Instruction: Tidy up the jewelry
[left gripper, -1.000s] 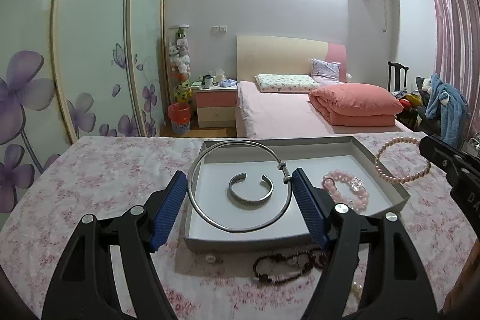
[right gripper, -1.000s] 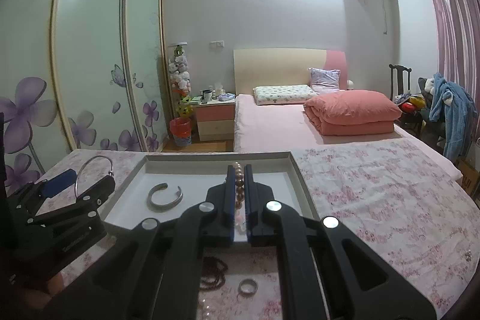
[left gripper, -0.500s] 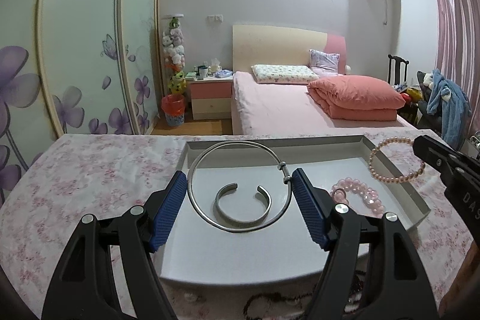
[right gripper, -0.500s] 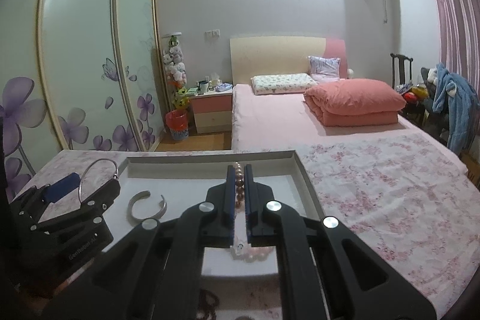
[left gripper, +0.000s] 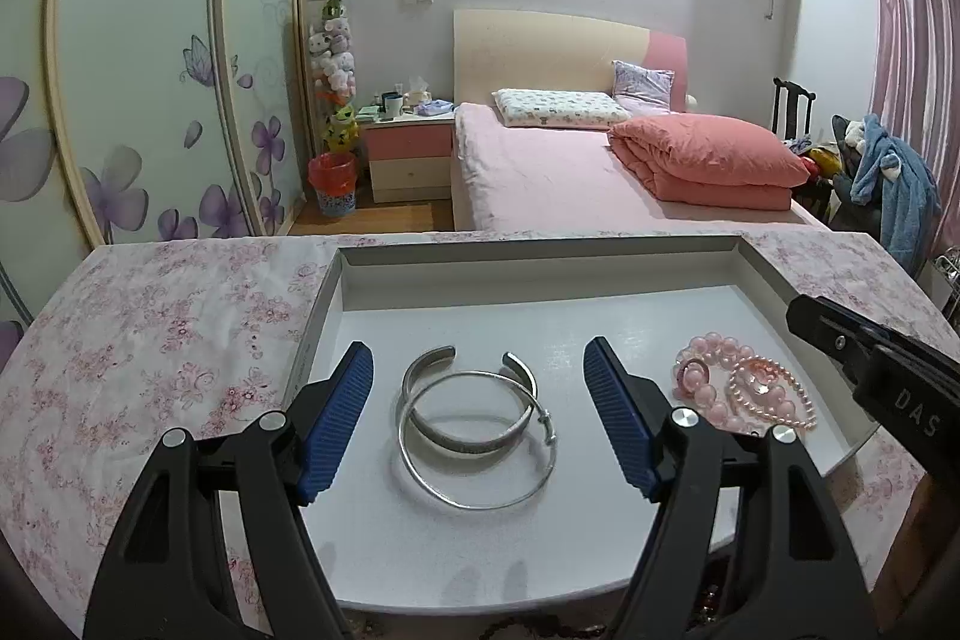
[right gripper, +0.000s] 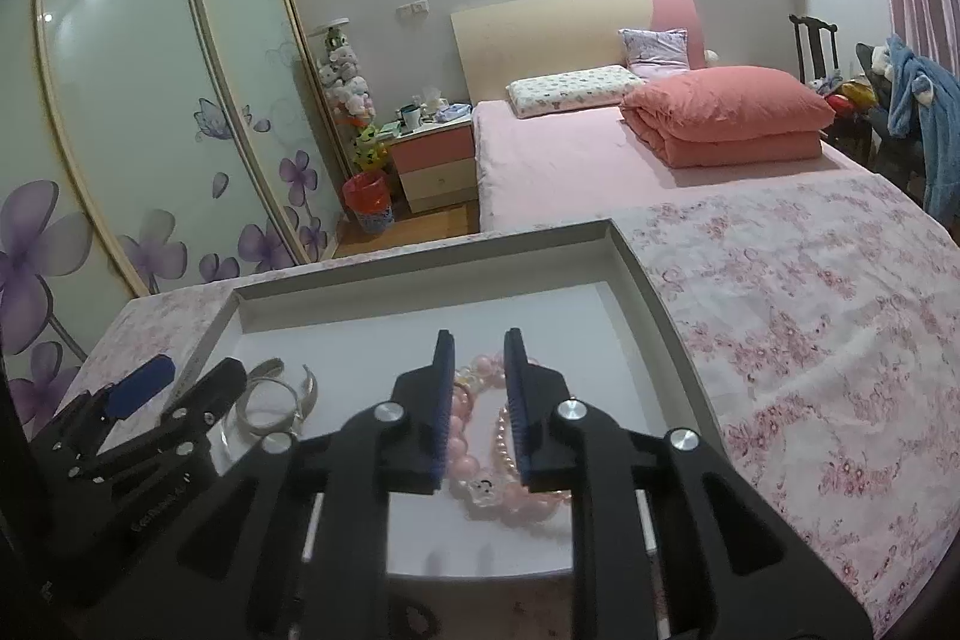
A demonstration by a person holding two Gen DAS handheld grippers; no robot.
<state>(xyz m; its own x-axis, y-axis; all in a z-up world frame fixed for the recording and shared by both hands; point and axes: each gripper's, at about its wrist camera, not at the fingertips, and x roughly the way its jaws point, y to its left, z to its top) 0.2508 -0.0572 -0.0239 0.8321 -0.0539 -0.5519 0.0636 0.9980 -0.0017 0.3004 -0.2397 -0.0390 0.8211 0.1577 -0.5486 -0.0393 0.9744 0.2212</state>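
Note:
A shallow white tray [left gripper: 540, 257] [right gripper: 636, 274] lies on the floral cloth. In it a large silver hoop bangle [left gripper: 480, 493] rests partly on a silver cuff [left gripper: 420, 370]. My left gripper [left gripper: 477, 409] [right gripper: 171, 385] hovers over them, open, with its blue pads clear of the hoop. At the tray's right a pearl bracelet [left gripper: 798, 397] [right gripper: 501, 430] lies on a pink bead bracelet [left gripper: 702, 370] [right gripper: 465, 430]. My right gripper [right gripper: 480, 388] [left gripper: 840, 334] is just above them. Its jaws are opening, and the pearls lie between and below the pads, untouched.
Floral tablecloth [right gripper: 810, 310] spreads to the right of the tray and to its left [left gripper: 150, 340]. A dark bead string [left gripper: 510, 625] peeks out at the tray's near edge. A bed [left gripper: 570, 172] and a wardrobe stand beyond the table.
The silver hoop left the left pads and now lies in the tray over the cuff. The right jaws parted and the pearl bracelet dropped onto the pink beads. Both grippers moved forward and down.

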